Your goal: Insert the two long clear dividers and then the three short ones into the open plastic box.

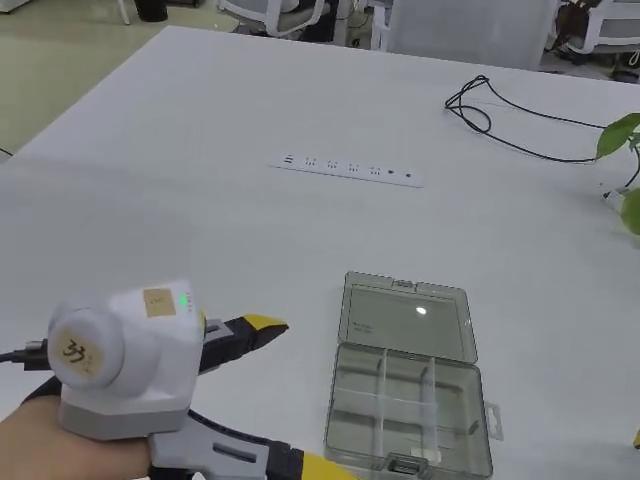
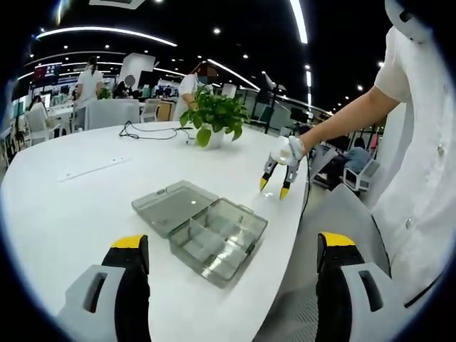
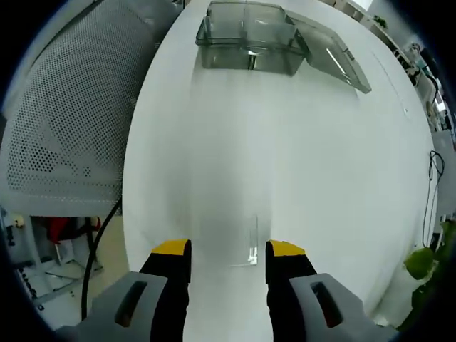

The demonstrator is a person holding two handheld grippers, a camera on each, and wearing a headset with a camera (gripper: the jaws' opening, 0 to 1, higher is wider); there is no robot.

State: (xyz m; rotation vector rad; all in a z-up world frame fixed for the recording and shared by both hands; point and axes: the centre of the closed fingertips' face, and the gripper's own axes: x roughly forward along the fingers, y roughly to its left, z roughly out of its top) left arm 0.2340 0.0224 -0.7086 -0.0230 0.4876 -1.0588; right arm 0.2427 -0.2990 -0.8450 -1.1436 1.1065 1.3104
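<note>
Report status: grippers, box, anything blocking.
Left gripper open, empty. Right gripper open, clear divider lying between its jaw tips, ungripped. Box open, some dividers seated. Nothing between grippers and box.

The left yellow-tipped black tongs (image 1: 298,398) sit at the lower left of the head view, jaws spread wide. The right yellow-tipped tongs (image 2: 276,187), on an outstretched arm (image 2: 342,117), gape too.

This is an open-plan office. A large white meeting surface (image 1: 200,150) has a power strip (image 1: 348,168) near its middle and wheeled office chairs (image 1: 270,15) at its far edge. Long ceiling light strips (image 2: 299,21) run overhead, and a potted plant (image 2: 216,117) stands nearby. People (image 2: 89,78) are among further desks.
</note>
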